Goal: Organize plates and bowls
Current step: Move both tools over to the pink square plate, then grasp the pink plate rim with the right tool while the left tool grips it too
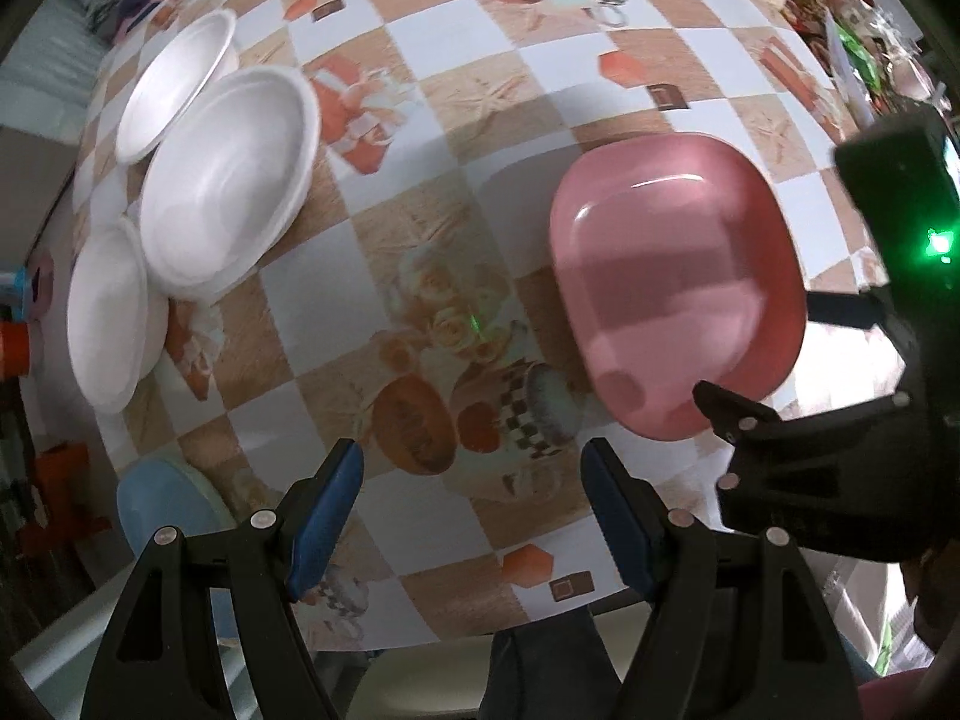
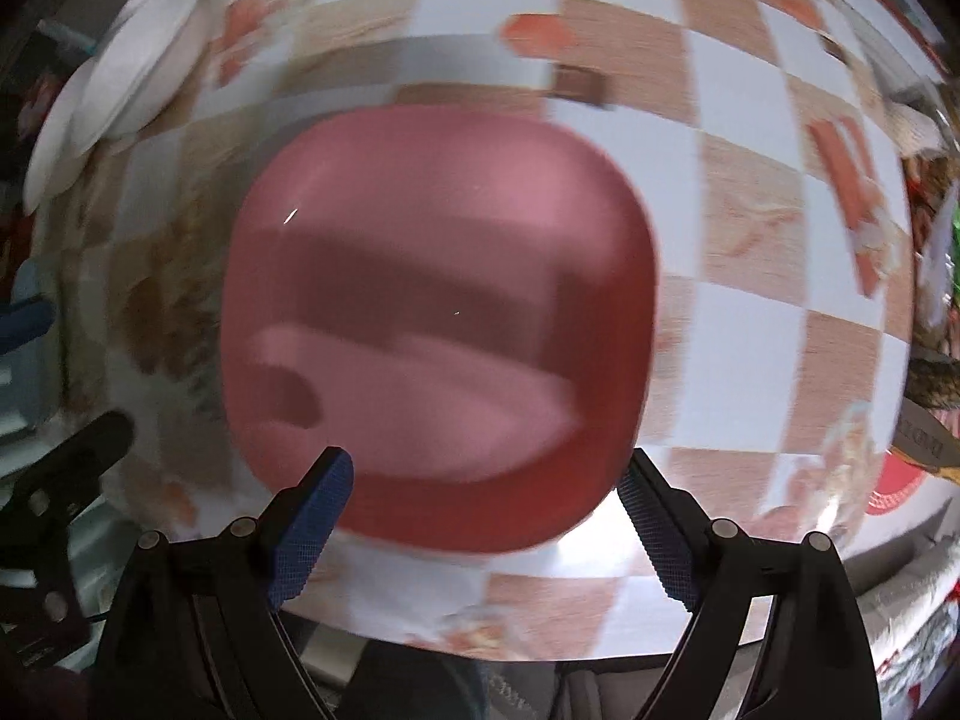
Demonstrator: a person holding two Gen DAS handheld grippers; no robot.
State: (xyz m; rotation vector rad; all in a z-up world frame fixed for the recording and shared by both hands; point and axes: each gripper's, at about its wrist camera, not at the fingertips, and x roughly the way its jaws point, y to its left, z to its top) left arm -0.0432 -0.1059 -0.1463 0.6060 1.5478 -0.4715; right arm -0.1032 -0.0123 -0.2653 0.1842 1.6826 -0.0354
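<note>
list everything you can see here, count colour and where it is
pink plate: one, pink, rounded square, on the table, below the right gripper
white bowls: three, white, overlapping in a cluster at the table's far left side
blue dish: one, pale blue, at the table's near left edge, partly hidden
tablecloth: one, white and tan checks with orange prints, covering the table
clutter: mixed colours, beyond the far right edge, too small to tell apart
left gripper: black with blue pads, jaws open, nothing between them, over bare cloth
right gripper: black with blue pads, jaws open, over the plate's near edge
</note>
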